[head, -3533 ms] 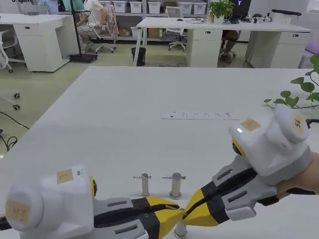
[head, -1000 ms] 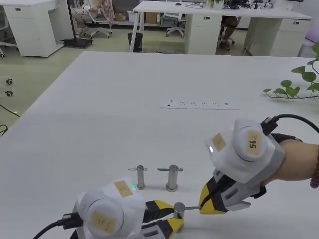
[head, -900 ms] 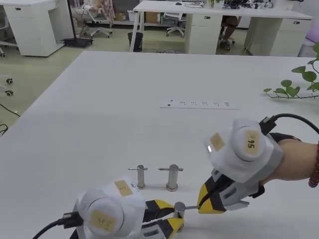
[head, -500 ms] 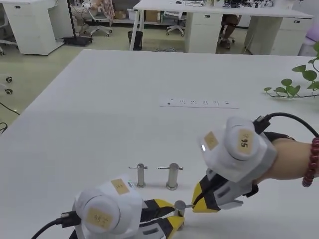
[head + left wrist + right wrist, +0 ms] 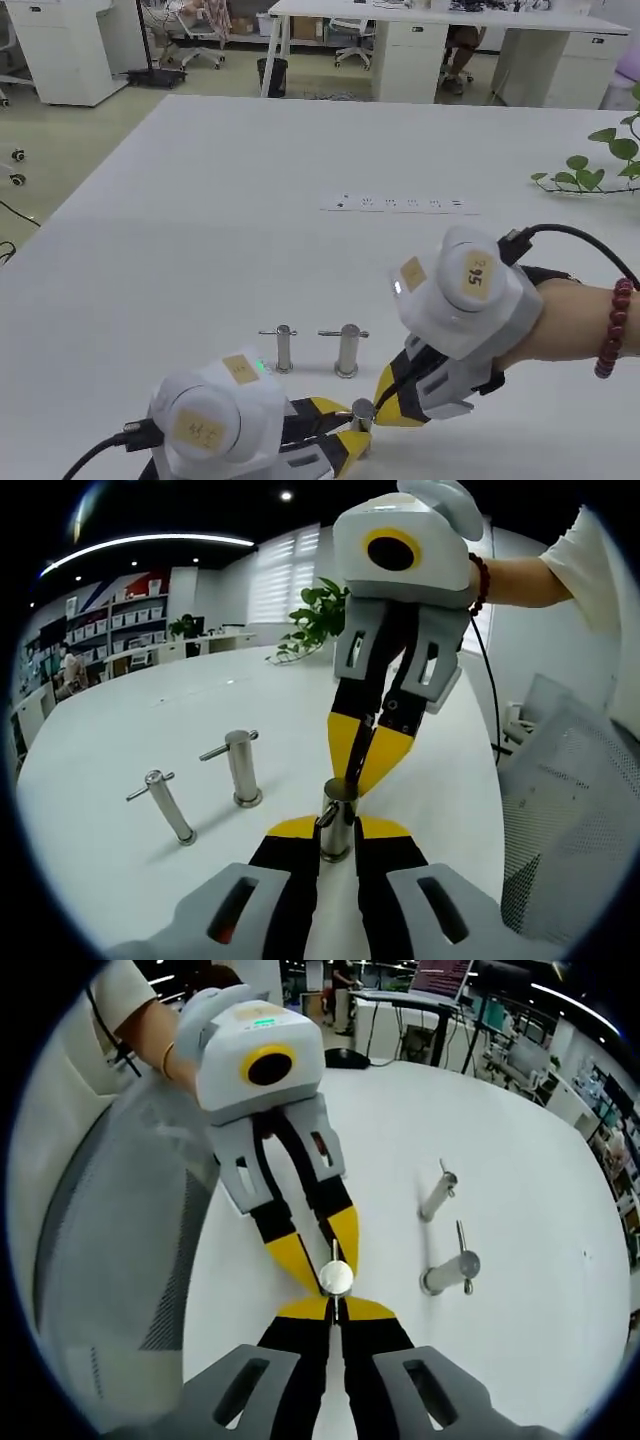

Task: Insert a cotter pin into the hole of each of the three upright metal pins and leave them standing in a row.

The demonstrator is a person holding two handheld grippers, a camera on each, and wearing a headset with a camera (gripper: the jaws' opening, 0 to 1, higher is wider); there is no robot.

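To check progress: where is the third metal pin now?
Head view, bottom centre: the third pin stands between the left gripper's jaws, the right gripper at its top, in front of the two free pins.

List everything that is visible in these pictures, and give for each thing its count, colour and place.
table: one, white, under everything.
far metal pins: two, silver, upright side by side.
inserted cotter pins: two, thin silver, one crosswise through each far pin's head.
near metal pin: one, silver, upright between the gripper tips.
third cotter pin: one, thin silver, at the near pin's head.
power strip: one, white, farther along the table.
plant: one, green, right table edge.
desks: several, white, background.
bracelet: one, red beads, right wrist.
left hand-held gripper: one, white with yellow tips, closed on the near pin.
right hand-held gripper: one, same colours, closed on the third cotter pin.
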